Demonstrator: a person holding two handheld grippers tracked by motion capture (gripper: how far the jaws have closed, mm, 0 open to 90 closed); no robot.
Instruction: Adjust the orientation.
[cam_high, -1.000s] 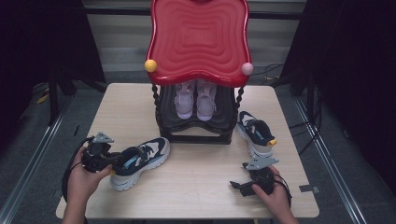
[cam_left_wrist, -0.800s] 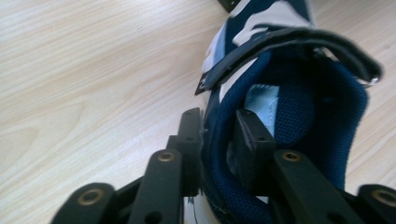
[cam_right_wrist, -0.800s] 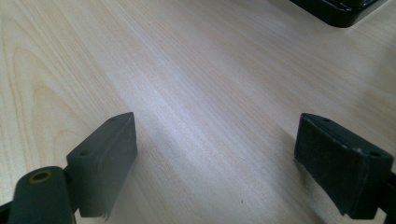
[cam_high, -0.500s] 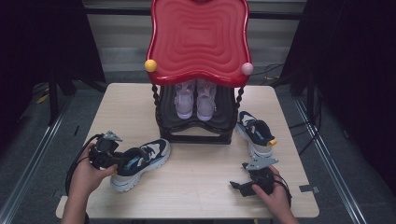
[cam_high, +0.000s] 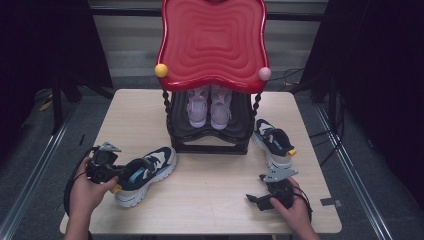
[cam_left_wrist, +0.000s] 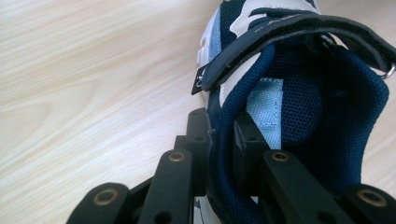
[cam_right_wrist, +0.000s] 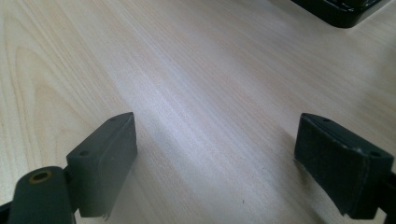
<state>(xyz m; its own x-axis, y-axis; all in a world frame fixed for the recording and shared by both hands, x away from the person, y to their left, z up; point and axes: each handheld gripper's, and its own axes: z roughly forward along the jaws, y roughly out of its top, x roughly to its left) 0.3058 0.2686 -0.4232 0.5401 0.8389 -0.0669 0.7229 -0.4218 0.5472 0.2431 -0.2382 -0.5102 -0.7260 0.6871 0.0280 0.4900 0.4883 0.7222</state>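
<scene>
The left tongs (cam_left_wrist: 219, 140) are pinching the heel collar of the navy sneaker (cam_high: 145, 172) beside the red rack (cam_high: 212, 45); that soft collar could be slipping free when lifted, while the right tongs (cam_right_wrist: 229, 158) are gaping empty

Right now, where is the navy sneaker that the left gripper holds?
In the high view the navy sneaker lies on the table's near left part, in front of the black shoe rack, with the left gripper shut on its heel collar.

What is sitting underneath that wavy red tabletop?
A pair of pale lilac sneakers stands side by side on the black lower shelf under the wavy red tabletop, toes forward. The tabletop covers their heels.
</scene>
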